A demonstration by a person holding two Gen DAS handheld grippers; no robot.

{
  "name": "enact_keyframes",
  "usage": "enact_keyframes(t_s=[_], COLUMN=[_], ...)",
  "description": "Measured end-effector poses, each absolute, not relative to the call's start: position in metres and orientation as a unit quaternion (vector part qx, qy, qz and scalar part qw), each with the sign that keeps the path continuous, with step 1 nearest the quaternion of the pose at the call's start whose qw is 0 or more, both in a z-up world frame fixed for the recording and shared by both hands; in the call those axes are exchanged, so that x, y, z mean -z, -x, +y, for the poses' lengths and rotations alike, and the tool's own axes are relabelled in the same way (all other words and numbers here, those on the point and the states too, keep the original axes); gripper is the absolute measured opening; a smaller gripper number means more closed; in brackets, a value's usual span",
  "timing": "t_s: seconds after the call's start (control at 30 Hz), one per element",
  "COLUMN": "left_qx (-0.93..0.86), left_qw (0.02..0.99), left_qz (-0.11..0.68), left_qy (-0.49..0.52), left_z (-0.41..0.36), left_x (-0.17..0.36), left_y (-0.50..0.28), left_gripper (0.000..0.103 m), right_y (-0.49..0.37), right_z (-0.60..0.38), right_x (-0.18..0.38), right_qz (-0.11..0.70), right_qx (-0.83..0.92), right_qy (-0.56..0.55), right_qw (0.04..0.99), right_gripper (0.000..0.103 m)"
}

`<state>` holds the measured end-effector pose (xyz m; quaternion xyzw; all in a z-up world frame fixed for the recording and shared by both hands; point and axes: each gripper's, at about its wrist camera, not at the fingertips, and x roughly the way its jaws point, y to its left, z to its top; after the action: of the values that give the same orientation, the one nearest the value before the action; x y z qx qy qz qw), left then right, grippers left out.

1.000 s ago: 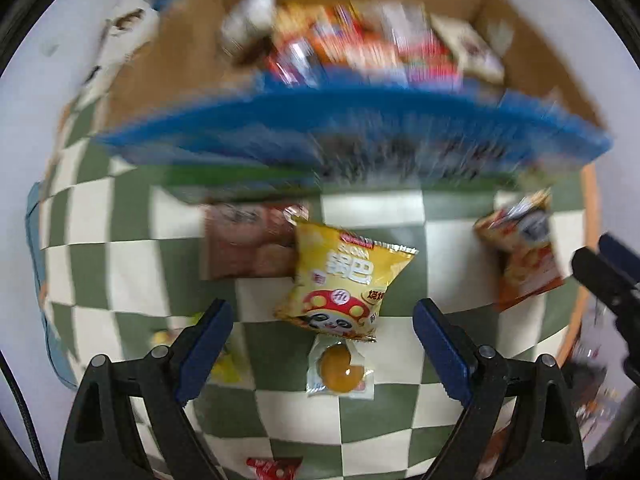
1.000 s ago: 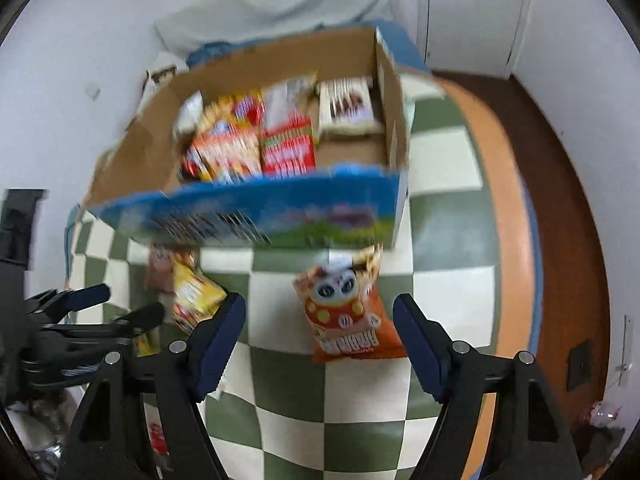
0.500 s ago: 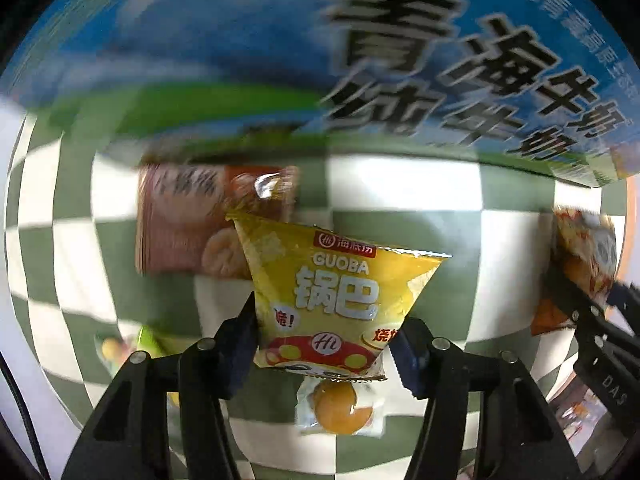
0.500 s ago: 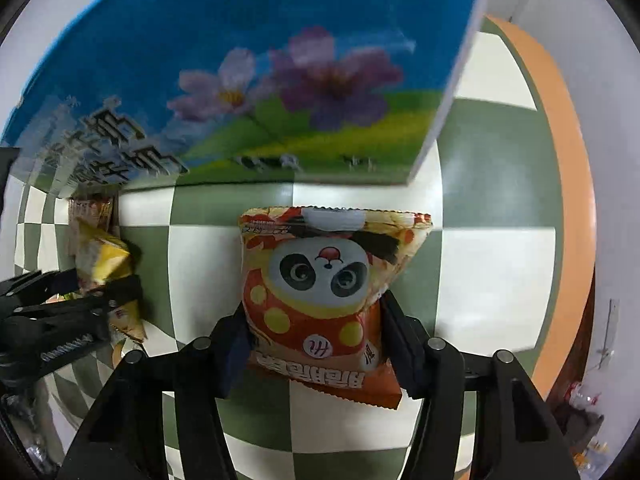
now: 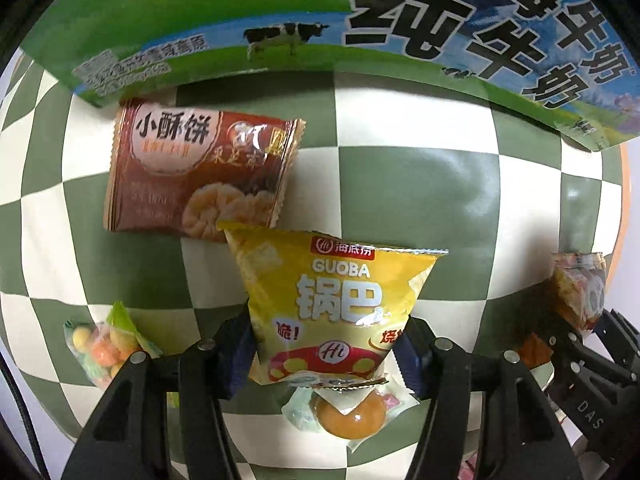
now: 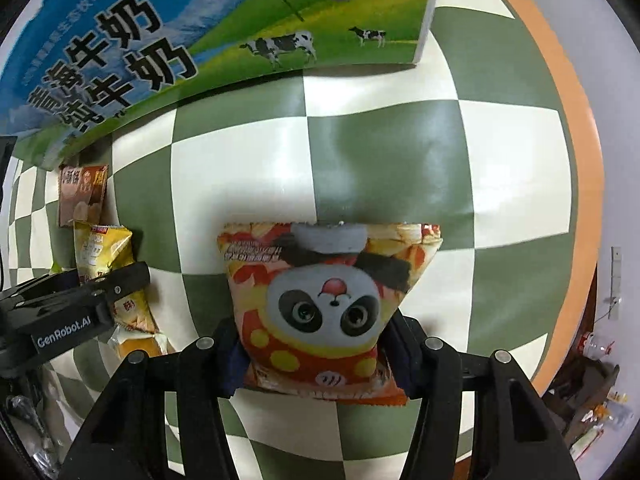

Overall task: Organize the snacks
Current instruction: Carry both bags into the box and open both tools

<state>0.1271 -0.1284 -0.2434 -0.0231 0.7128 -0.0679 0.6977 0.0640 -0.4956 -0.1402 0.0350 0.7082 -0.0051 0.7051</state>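
Yellow bag (image 5: 338, 312) is sitting pinched in the left gripper (image 5: 324, 354), orange bag (image 6: 326, 312) in the right gripper (image 6: 316, 360), both just below the box (image 6: 224, 28).

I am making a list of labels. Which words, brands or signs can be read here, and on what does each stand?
"GUOBA", "锅巴", "海底捞": yellow bag.
"小酥饼": brown packet; its smaller print is too blurred.
"纯牛奶": box; small print at its lower left unreadable.
"GenRobot.AI": left tool.
"DAS": right tool.
Panda bag: text too blurred.
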Motion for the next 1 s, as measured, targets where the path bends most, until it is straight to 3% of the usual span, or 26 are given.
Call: enact_keyframes(t_s=[0.2,0.63,0.8,1.0], left_qx=[0.060,0.081,0.099,0.103], left_qw=[0.727,0.805,0.822,0.825], left_qz=[0.684,0.586,0.556,0.548], left_qy=[0.012,0.052,0.075,0.088], left_z=[-0.138,-0.117,-0.107,-0.107], left_x=[0.214,0.069,0.022,0.001], left_y=[-0.123,-0.095,-0.118,-0.169], left_gripper=[0.052,0.052,0.052,0.052], right_y=[-0.065,-0.053,-0.071,-0.121], right_z=[-0.496,-0.489,-0.464,-0.465], right_x=[0.119,0.010,-0.033,-0.064], right_qz=[0.689,0.598,0.571,0.543], right_qx=[0.001,-0.067,-0.095,-0.095], right_qy=[-0.028,-0.059,-0.081,-0.087], right_qw=[0.724,0.796,0.812,0.830], right_gripper=[0.049,0.049,0.049,0.049])
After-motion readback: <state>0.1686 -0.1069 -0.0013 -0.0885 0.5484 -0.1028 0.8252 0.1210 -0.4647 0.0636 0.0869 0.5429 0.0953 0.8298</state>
